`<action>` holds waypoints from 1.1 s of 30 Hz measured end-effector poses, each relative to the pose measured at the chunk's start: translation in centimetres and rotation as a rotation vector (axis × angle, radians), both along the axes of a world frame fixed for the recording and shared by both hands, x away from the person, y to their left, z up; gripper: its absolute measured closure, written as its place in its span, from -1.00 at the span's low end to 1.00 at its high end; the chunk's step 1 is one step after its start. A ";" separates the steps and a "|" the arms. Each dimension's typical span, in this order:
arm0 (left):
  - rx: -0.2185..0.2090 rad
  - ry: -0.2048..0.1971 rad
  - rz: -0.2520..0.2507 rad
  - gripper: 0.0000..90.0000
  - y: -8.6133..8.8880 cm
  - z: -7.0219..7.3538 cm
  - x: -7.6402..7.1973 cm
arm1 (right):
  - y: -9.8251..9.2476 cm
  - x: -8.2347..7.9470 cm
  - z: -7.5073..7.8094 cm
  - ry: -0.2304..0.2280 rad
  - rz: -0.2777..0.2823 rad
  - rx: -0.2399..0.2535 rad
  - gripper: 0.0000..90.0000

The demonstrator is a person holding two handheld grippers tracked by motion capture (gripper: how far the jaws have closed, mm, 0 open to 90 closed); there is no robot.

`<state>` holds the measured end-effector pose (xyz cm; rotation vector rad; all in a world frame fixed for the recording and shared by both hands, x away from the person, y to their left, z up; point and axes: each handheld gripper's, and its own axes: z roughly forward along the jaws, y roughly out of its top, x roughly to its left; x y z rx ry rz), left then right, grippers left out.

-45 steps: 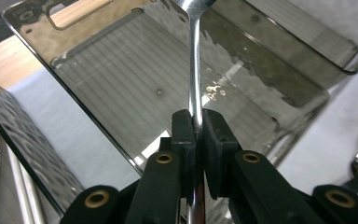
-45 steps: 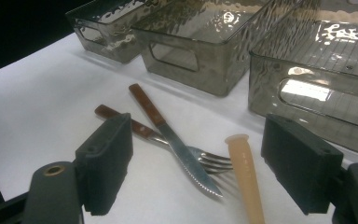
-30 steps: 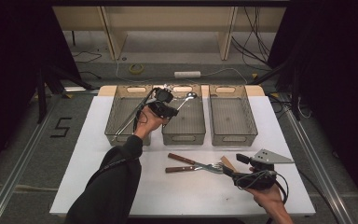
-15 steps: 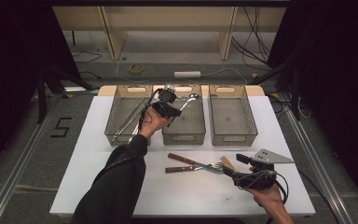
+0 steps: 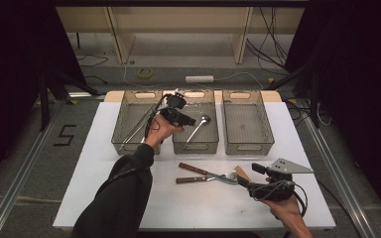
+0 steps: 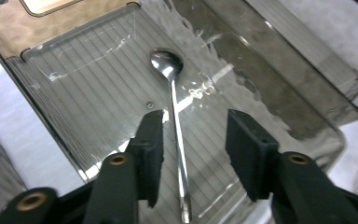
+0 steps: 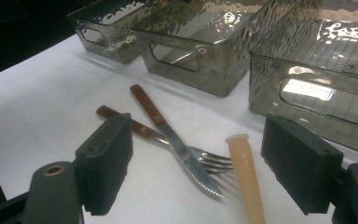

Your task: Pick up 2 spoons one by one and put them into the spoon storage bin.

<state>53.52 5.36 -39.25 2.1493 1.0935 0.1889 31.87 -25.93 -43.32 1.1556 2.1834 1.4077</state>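
- Left gripper (image 5: 191,120): black two-jaw tool held in the person's left hand (image 5: 159,130), poised over the middle bin. Its jaws have just been opening and now stand part-way apart, pads pressing on nothing.
- Polished steel spoon (image 6: 173,112): lies flat on the ribbed floor of the middle bin, below the gap of the left jaws, bowl pointing away from them, handle running back between them without touching either pad.
- Middle smoky transparent plastic bin (image 5: 196,147): centre one of three in a row at the far side of the table.
- Left smoky plastic bin (image 5: 121,144): holds long metal utensils lying aslant; their kind cannot be told.
- Right smoky plastic bin (image 5: 248,147): stands just beside the middle one.
- White table top (image 5: 94,163): bears all three bins and the loose cutlery.
- Right gripper (image 7: 198,163): black tool with a grey three-cornered plate, held low at the near right; jaws spread wide, gripping nothing.
- Wooden-handled serrated knife (image 7: 179,149): lies crossed over a wooden-handled steel fork (image 7: 205,161) in front of the right jaws.
- Pale beige stick-shaped handle (image 7: 247,177): lies just beside the fork's tines.
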 end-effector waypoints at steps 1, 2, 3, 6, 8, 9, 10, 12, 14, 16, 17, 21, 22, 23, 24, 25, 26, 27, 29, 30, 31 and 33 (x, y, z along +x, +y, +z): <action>0.001 -0.004 -0.004 0.18 0.2 0.2 -0.2 | 0.0 0.0 0.0 0.000 -0.001 0.000 -0.42; -0.001 -0.006 -0.006 0.13 0.3 0.4 -0.4 | 0.0 0.0 0.0 0.001 -0.001 0.000 -0.42; -0.003 -0.007 -0.004 0.08 0.5 0.6 -0.6 | 0.0 0.0 0.0 -0.001 -0.002 0.000 -0.42; -0.010 -0.011 -0.020 -0.04 1.2 1.0 -1.4 | 0.0 0.0 0.0 0.001 -0.003 0.001 -0.42; -0.025 -0.020 -0.024 -0.09 1.7 1.2 -2.2 | 0.0 0.0 0.0 0.004 -0.004 -0.001 -0.42; -0.036 -0.022 -0.028 -0.11 2.1 1.3 -2.6 | 0.0 0.0 0.0 0.005 -0.005 -0.001 -0.42; -0.040 -0.026 -0.038 -0.13 2.4 1.4 -3.0 | 0.0 0.0 0.0 0.006 -0.005 -0.001 -0.42; -0.051 -0.033 -0.047 -0.17 3.0 1.5 -3.9 | 0.0 0.0 0.0 0.007 -0.006 -0.001 -0.42; -0.056 -0.042 -0.052 -0.19 3.6 1.3 -4.7 | 0.0 0.1 0.0 0.009 -0.009 0.002 -0.42; -0.064 -0.044 -0.051 -0.21 4.1 1.2 -5.4 | 0.0 0.1 0.0 0.015 -0.013 -0.001 -0.42; -0.068 -0.046 -0.052 -0.21 4.4 1.1 -5.8 | 0.0 0.2 0.0 0.013 -0.013 -0.002 -0.42; -0.091 -0.058 -0.066 -0.24 5.1 0.5 -7.3 | -0.1 0.3 0.0 0.023 -0.027 -0.003 -0.41; -0.099 -0.057 -0.072 -0.25 5.3 0.4 -7.8 | -0.2 0.4 0.0 0.020 -0.029 -0.011 -0.41; -0.108 -0.057 -0.074 -0.25 5.5 0.2 -8.2 | -0.2 0.5 0.0 0.022 -0.032 -0.019 -0.40; -0.118 -0.058 -0.078 -0.26 5.7 0.0 -8.6 | -0.2 0.5 -0.1 0.025 -0.032 -0.026 -0.40; -0.126 -0.058 -0.079 -0.27 5.8 -0.2 -8.9 | -0.2 0.6 -0.1 0.030 -0.032 -0.029 -0.39; -0.118 -0.059 -0.086 -0.28 5.9 -0.3 -9.2 | -0.3 0.7 -0.1 0.035 -0.033 -0.030 -0.37; -0.107 -0.062 -0.090 -0.30 6.0 -0.4 -9.4 | -0.3 0.7 -0.1 0.035 -0.034 -0.037 -0.36; -0.126 -0.085 -0.093 -0.31 6.3 -0.4 -10.0 | -0.3 0.9 -0.1 0.041 -0.040 -0.055 -0.33; -0.136 -0.084 -0.094 -0.31 6.4 -0.4 -10.3 | -0.4 0.9 -0.1 0.044 -0.037 -0.069 -0.32; -0.136 -0.091 -0.096 -0.32 6.4 -0.4 -10.6 | -0.4 1.0 -0.1 0.044 -0.037 -0.080 -0.32; -0.135 -0.110 -0.103 -0.34 6.6 -0.6 -11.2 | -0.4 1.2 -0.3 0.053 -0.038 -0.096 -0.29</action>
